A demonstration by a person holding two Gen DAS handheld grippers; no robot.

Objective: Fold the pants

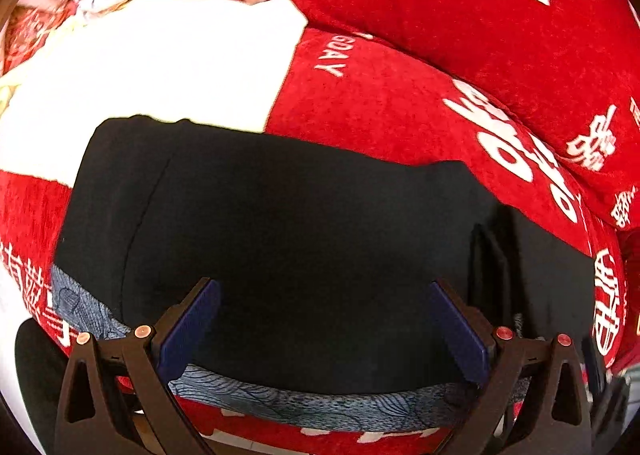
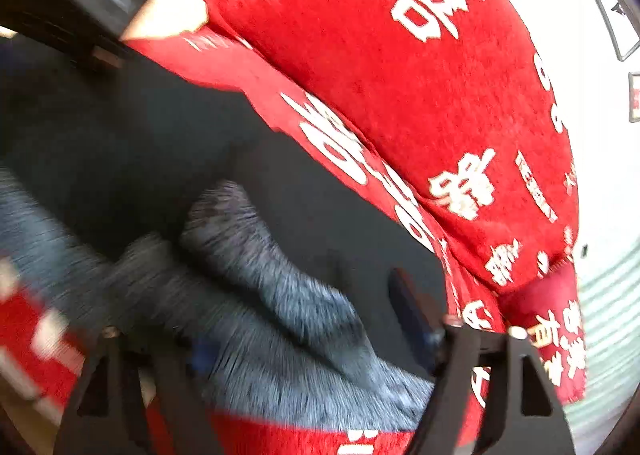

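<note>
Between the wide-open left tool [image 1: 324, 329] prongs: black pants [image 1: 304, 239] already folded flat on red blanket [image 1: 380, 103]. Right tool [image 2: 304, 339] open too, gripping nothing; probably only smoothing left.

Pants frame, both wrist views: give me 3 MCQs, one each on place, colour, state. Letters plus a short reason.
1. Where do the pants lie?
A. on a red cover with white characters
B. on a bare wooden floor
C. in a basket

2. What colour are the pads on the left tongs?
A. yellow
B. blue
C. white

3. How do the left tongs stand?
A. shut on the pants
B. shut on nothing
C. open above the pants

Answers:
1 A: the red cover shows on several sides of the dark fabric.
2 B: both pads are dark blue.
3 C: the pads stand wide apart, with nothing pinched.
</note>
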